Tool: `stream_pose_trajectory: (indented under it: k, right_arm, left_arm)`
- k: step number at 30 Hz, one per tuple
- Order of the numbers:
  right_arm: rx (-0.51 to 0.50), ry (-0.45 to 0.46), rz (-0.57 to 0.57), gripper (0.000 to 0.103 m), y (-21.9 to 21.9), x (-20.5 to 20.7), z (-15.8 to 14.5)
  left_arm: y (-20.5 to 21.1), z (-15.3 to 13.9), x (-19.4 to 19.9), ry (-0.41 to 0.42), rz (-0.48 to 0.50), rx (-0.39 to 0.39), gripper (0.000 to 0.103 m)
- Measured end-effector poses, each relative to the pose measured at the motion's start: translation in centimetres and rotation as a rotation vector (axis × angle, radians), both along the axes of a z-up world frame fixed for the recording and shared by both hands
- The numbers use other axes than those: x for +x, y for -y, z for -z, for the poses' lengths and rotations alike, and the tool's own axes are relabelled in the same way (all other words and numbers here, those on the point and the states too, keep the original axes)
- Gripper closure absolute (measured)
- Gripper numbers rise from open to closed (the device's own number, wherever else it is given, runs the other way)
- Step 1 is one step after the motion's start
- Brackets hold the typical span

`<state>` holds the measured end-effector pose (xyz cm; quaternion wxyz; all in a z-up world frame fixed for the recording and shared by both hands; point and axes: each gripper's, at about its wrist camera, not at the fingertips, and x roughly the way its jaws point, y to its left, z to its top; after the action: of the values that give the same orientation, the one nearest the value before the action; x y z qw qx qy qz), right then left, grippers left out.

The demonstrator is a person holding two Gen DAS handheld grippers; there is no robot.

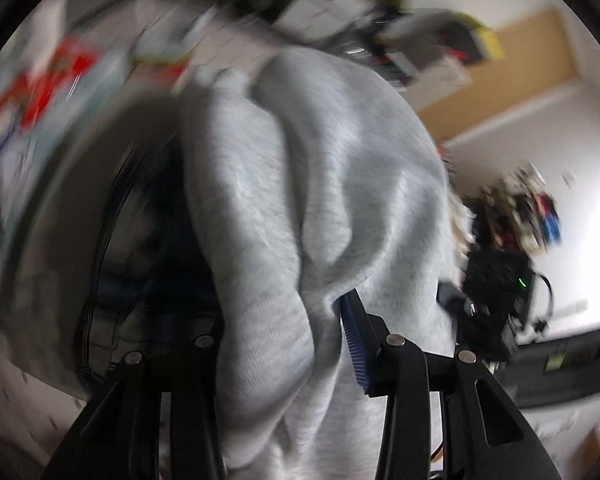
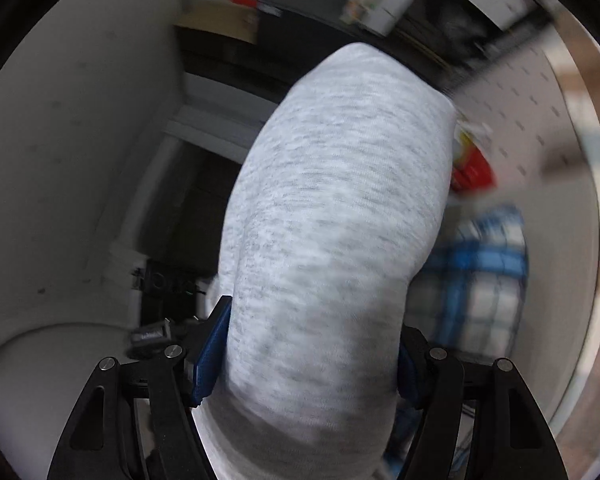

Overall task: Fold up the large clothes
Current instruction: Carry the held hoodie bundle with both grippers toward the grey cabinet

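We had the grey sweatshirt [image 1: 312, 184] up in the air, left gripper [image 1: 288, 344] clamped on a thick bunched fold, right gripper [image 2: 312, 356] pinched on another wad of it [image 2: 336, 208]. We held it at two points, probably to let it hang open before laying it flat. Blur hid its shape; a blue plaid cloth [image 2: 484, 272] lay behind.

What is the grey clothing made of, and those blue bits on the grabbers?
The grey garment looks like soft knitted cotton, matte and heathered, probably sweatshirt fleece; fine ribbed lines show on it. The blue pads look like ridged rubber or plastic, though blur leaves that unsure.
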<state>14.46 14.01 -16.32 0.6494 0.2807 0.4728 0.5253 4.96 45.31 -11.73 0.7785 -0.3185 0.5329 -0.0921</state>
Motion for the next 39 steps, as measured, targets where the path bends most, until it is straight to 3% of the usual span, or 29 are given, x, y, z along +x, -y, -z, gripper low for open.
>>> stream_pose_trajectory:
  k: [2,3,4,8,11,14,17,19,21,23,25,27,29,32,36,39]
  right_arm:
    - [-0.156,0.006,0.006,0.031,-0.8,-0.5,2.7]
    - [-0.152,0.061,-0.013,0.031,-0.5,-0.8,2.7]
    - [-0.162,0.104,-0.039,0.031,-0.4,-1.0,2.2]
    - [-0.309,0.14,-0.149,0.031,-0.3,-0.8,0.4]
    - [-0.386,0.136,-0.193,0.031,0.0,-0.4,-0.5]
    - [-0.472,0.164,-0.221,0.03,-0.2,-0.7,-1.5]
    - [-0.534,0.182,-0.227,0.03,-1.1,0.5,-2.4]
    - [-0.568,0.308,-0.228,0.03,-0.7,-0.4,-4.5]
    - [-0.58,0.485,-0.202,0.03,-0.5,-2.3,-8.5]
    - [-0.585,0.603,-0.151,0.03,-0.1,-3.4,-10.7]
    - [-0.589,0.704,-0.126,0.03,-1.3,-4.0,-12.4]
    - [-0.607,0.781,-0.137,0.032,-4.3,-4.3,-13.2]
    - [-0.665,0.862,-0.169,0.034,-8.5,-4.5,-12.8]
    - [-0.795,0.891,-0.25,0.063,-13.3,-3.1,-10.8]
    - [-0.993,0.836,-0.337,0.063,-17.6,-1.0,-5.2]
    - [-1.046,0.816,-0.344,0.063,-18.0,-0.3,-3.4]
  left_arm:
    - [-2.1,2.3,-0.6,0.017,-0.03,-0.15,0.064]
    - [-3.0,2.6,-1.3,0.041,-0.047,-0.218,0.064]
    - [-3.4,2.1,-1.6,0.055,-0.057,-0.216,0.064]
    - [-5.1,-1.6,-4.8,0.119,-0.169,-0.026,0.064]
    - [-5.5,-4.8,-7.2,0.2,-0.223,-0.002,0.064]
    - [-3.0,-7.2,-9.2,0.285,-0.172,0.065,0.064]
    - [-0.2,-6.8,-10.0,0.341,-0.015,0.066,0.064]
    - [2.4,-4.9,-8.7,0.333,0.059,0.106,0.063]
    - [3.0,-1.5,-7.2,0.28,0.067,0.151,0.063]
    - [2.0,1.9,-5.3,0.23,0.048,0.126,0.064]
    - [1.0,4.3,-5.4,0.249,-0.003,0.074,0.064]
    - [0.8,3.6,-6.7,0.298,-0.032,0.074,0.064]
    - [1.3,2.9,-7.4,0.329,-0.044,0.146,0.064]
    - [2.2,1.8,-7.9,0.353,-0.066,0.235,0.063]
    - [1.8,2.3,-7.3,0.39,-0.081,0.253,0.063]
    - [2.3,2.7,-7.9,0.412,-0.084,0.272,0.063]
